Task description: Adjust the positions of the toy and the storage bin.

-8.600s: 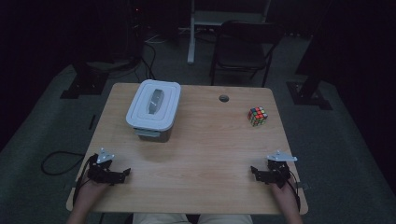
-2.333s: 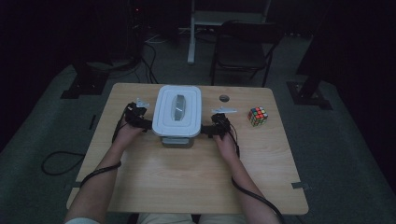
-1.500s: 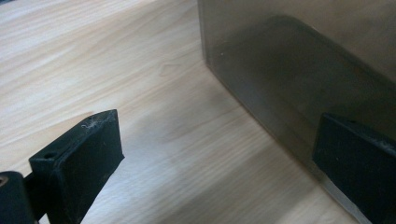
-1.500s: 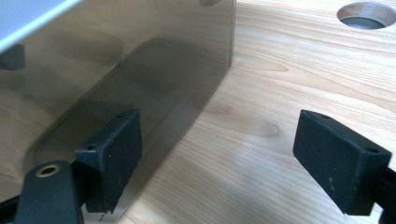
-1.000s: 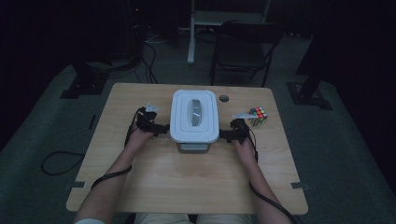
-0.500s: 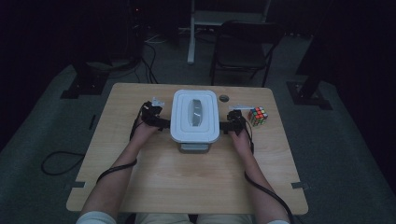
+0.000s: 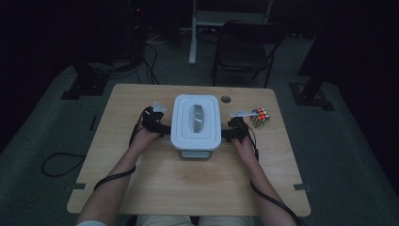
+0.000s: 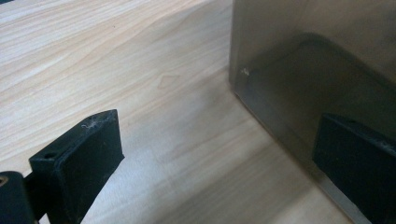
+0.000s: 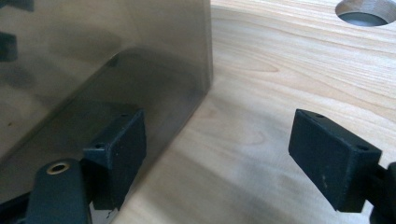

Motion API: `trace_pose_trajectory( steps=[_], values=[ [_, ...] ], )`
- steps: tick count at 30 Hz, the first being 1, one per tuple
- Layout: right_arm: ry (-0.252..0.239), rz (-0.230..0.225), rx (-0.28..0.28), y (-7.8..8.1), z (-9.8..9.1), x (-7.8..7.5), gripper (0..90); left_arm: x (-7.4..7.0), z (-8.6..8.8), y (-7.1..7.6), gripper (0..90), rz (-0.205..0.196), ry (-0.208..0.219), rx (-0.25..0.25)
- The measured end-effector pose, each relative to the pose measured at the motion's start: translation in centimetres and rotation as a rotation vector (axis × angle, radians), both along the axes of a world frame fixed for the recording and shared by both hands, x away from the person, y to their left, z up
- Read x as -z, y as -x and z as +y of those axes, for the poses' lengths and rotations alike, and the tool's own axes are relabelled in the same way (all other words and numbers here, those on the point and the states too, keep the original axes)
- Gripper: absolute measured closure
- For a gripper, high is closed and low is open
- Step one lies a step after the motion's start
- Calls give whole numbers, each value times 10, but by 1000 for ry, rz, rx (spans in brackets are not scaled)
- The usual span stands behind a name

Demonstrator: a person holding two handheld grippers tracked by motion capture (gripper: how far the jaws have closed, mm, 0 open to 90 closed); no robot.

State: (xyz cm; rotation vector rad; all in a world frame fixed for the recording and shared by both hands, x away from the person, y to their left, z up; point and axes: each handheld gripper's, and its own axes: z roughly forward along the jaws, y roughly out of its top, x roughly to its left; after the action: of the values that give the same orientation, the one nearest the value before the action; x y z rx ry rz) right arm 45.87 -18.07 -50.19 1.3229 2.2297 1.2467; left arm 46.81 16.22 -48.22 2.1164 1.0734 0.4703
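A clear plastic box with a white lid (image 7: 196, 121) stands on the wooden table (image 7: 188, 188), just behind its middle. My left gripper (image 7: 160, 126) sits against the box's left side and my right gripper (image 7: 230, 133) against its right side. In the left gripper view the gripper (image 8: 217, 126) is open; one jaw stands in front of the box wall (image 8: 303, 56), the other over bare wood. In the right gripper view the gripper (image 9: 219, 119) is open too. Its jaws have just been closing, with bare table between them and one jaw by the box wall (image 9: 102, 46).
A colour cube (image 7: 260, 117) lies on the table right of my right gripper. A round cable hole (image 7: 226, 99) (image 9: 364, 11) sits behind the box. A dark chair (image 7: 244, 47) stands beyond the far edge. Cables trail from both grippers along the forearms.
Both hands came from the near edge up to the box, and the box slid right toward the table's middle. Over the last second box and hands barely shifted.
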Motion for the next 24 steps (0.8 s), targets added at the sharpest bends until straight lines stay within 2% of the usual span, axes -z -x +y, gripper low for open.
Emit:
trace_pose_trajectory(
  steps=[9,11,16,21,24],
  values=[
    [-25,3,-32,31,-6,2,190,-1,-3,29,25,4,-12,38],
    [-24,-10,-27,38,-7,3,190,-1,-4,35,24,-2,-15,44],
    [-55,2,-38,52,-12,6,190,1,-5,46,25,1,8,50],
    [-60,-15,-47,69,-17,8,190,4,-5,62,24,11,40,66],
    [-66,-18,-60,79,-19,9,190,4,-6,71,24,3,36,77]
  ],
)
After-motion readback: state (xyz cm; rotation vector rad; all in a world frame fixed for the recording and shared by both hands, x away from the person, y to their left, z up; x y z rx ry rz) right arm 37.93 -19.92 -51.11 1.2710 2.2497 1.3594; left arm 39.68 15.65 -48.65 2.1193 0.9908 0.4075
